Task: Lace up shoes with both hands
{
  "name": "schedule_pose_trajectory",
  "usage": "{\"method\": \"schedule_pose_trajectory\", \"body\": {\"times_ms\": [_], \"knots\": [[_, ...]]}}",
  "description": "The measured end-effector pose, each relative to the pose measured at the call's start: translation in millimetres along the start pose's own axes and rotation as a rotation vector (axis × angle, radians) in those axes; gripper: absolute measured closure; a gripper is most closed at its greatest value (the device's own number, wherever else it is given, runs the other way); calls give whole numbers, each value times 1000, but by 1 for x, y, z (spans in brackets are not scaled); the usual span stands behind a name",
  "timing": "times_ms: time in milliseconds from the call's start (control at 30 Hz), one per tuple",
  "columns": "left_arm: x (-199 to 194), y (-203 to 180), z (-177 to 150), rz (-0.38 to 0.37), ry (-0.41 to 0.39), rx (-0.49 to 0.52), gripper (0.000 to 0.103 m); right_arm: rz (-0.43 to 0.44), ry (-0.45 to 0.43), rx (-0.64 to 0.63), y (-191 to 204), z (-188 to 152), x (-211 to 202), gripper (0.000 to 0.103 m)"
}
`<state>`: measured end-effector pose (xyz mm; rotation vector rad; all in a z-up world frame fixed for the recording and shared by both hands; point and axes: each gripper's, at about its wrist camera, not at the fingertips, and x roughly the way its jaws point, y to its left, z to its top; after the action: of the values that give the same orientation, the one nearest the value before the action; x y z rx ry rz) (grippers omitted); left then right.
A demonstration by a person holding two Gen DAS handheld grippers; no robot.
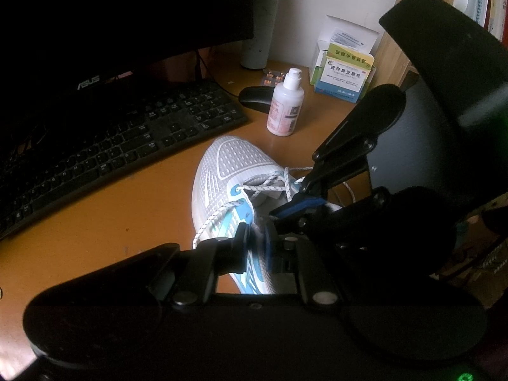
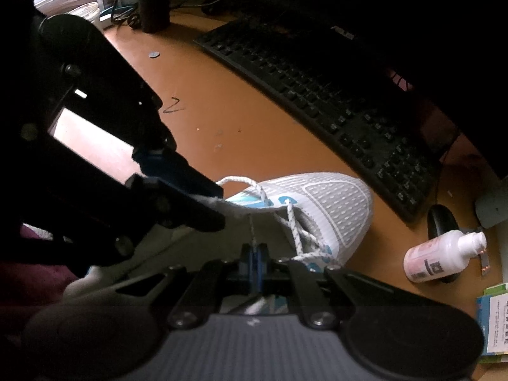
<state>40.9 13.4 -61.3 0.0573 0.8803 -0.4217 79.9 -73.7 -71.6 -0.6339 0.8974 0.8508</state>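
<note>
White bottle [image 1: 284, 105] capped, contents unseen. My left tongs [image 1: 254, 241] clamp shoe [image 1: 228, 171] collar; right tongs [image 2: 254, 254] pinch lace [image 2: 252, 228].

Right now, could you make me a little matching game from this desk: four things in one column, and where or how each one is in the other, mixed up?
Things:
1. shoe
2. bottle
3. mouse
4. lace

States:
A. standing upright, white cap on
B. pinched in the right gripper
C. white and blue, lying in front of the keyboard
D. black, behind the bottle

Pairs: 1-C, 2-A, 3-D, 4-B
</note>
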Motion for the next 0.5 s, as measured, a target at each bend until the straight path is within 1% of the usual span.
{"method": "schedule_pose_trajectory", "body": {"times_ms": [400, 500], "knots": [[0, 2, 0, -6, 2, 9, 95, -2, -14, -20, 4, 2, -1, 99], [0, 1, 0, -4, 2, 8, 95, -1, -6, -27, 5, 2, 0, 100]]}}
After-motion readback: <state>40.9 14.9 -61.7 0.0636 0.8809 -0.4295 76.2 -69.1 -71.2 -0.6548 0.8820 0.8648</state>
